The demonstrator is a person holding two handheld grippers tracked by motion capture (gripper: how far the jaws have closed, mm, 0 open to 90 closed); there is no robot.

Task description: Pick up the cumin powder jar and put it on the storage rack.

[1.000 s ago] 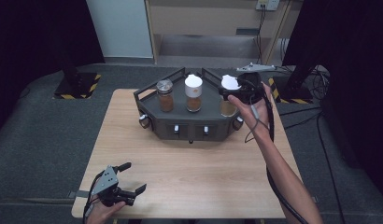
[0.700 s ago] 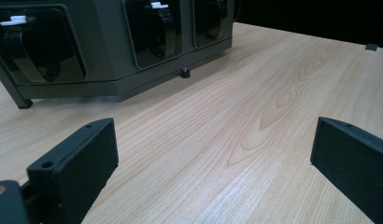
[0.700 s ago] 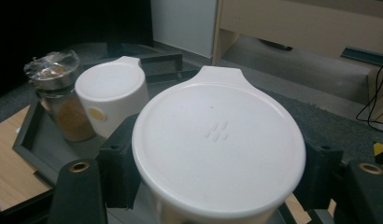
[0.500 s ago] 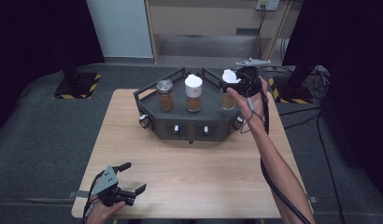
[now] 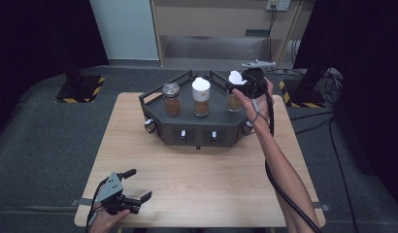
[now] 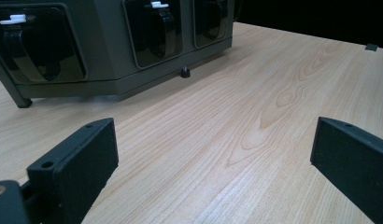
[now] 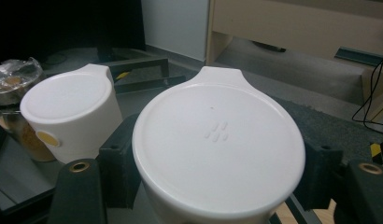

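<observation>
On dark tray (image 5: 153, 97) | right gripper (image 5: 248, 82) clamps white-lidded jar (image 7: 217, 140) | left gripper (image 5: 131, 187) open | no readable labels

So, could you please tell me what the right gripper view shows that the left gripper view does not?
The right gripper view shows its jaws on either side of a white-lidded jar, a second white-lidded jar and a jar with a crinkled clear top.

The left gripper view shows its jaws wide apart over the bare wooden table, and the front of the dark rack with its recessed handles.

Both share that rack, seen from different sides.
</observation>
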